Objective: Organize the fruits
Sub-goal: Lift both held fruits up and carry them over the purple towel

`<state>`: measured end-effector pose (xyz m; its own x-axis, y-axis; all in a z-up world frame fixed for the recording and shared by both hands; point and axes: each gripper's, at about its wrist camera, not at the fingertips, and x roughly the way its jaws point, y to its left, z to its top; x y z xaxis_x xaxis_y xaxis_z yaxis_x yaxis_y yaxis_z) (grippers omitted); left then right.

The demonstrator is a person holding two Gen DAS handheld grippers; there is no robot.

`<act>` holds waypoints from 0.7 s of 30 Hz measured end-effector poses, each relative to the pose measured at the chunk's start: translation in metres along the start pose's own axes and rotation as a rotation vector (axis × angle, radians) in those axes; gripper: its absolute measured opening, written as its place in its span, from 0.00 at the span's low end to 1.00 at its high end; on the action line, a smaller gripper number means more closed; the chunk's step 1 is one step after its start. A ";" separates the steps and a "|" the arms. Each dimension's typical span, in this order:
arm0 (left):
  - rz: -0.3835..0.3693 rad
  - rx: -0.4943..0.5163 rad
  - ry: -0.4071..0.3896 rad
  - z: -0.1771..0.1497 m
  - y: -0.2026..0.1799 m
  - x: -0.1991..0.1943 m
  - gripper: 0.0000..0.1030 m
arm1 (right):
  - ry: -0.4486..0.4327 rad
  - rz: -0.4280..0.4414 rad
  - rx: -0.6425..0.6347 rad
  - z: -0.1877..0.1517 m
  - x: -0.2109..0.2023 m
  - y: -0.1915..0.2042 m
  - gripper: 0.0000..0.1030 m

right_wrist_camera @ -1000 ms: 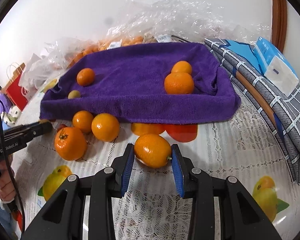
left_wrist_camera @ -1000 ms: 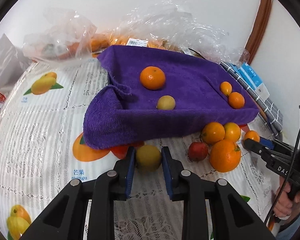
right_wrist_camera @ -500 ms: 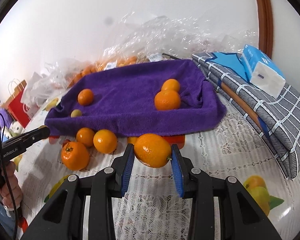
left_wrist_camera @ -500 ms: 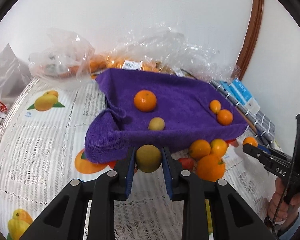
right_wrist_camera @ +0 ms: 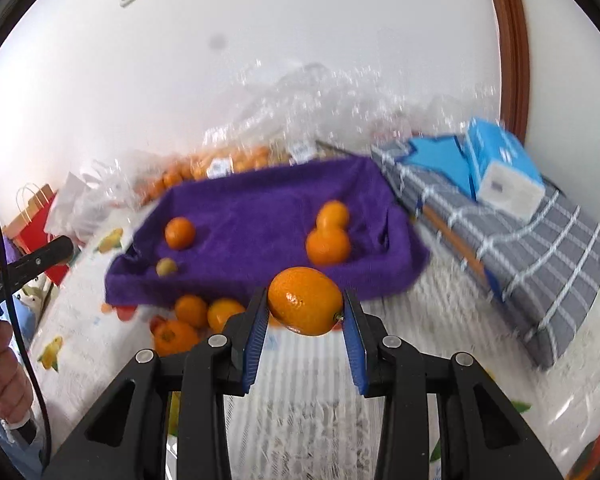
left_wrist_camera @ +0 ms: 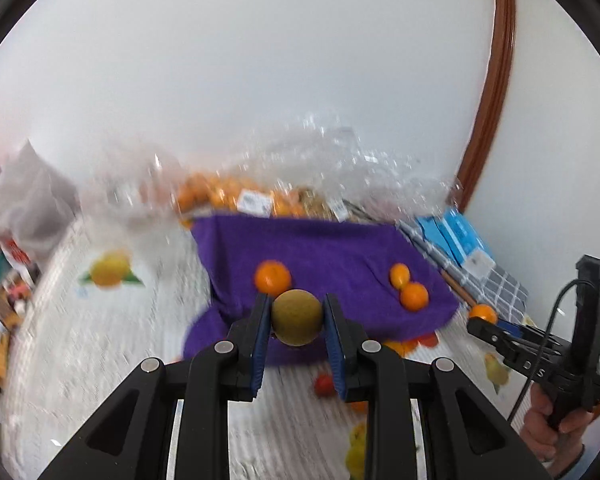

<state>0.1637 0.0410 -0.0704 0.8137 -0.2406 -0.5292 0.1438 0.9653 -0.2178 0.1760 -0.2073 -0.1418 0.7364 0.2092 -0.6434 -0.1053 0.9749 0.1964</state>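
Looks like a home: fruit-print tablecloth (right_wrist_camera: 312, 412), bags of oranges (right_wrist_camera: 220, 164) by the wall, tissue pack (right_wrist_camera: 504, 172), folded checked blanket (right_wrist_camera: 540, 248).

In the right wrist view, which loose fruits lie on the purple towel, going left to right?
Small yellow-green fruit → lone orange → large orange, touching a smaller one behind it; all on the purple towel.

Plastic bags (left_wrist_camera: 300, 168) at table rear motion-blurred; contents unclear. Small red fruit (left_wrist_camera: 323, 385) partly hidden behind left gripper finger (left_wrist_camera: 336, 344). Tablecloth (right_wrist_camera: 308, 412) print smeared.
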 end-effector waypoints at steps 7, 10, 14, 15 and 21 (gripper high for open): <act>0.016 -0.048 -0.082 0.050 0.004 0.009 0.24 | -0.068 -0.010 -0.002 0.049 0.003 0.008 0.35; -0.005 -0.084 -0.111 0.059 0.009 0.023 0.24 | -0.105 -0.011 -0.005 0.068 0.007 0.011 0.35; -0.027 -0.140 -0.108 0.045 0.021 0.053 0.24 | -0.141 -0.006 -0.010 0.084 0.024 0.010 0.35; -0.029 -0.144 -0.103 0.040 0.023 0.059 0.24 | -0.138 -0.002 -0.003 0.085 0.031 0.008 0.35; -0.017 -0.175 -0.036 0.021 0.035 0.091 0.24 | -0.099 -0.007 0.024 0.068 0.072 -0.014 0.35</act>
<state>0.2540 0.0555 -0.1092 0.8319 -0.2504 -0.4952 0.0601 0.9278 -0.3682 0.2756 -0.2111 -0.1404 0.7997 0.1923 -0.5687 -0.0844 0.9739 0.2106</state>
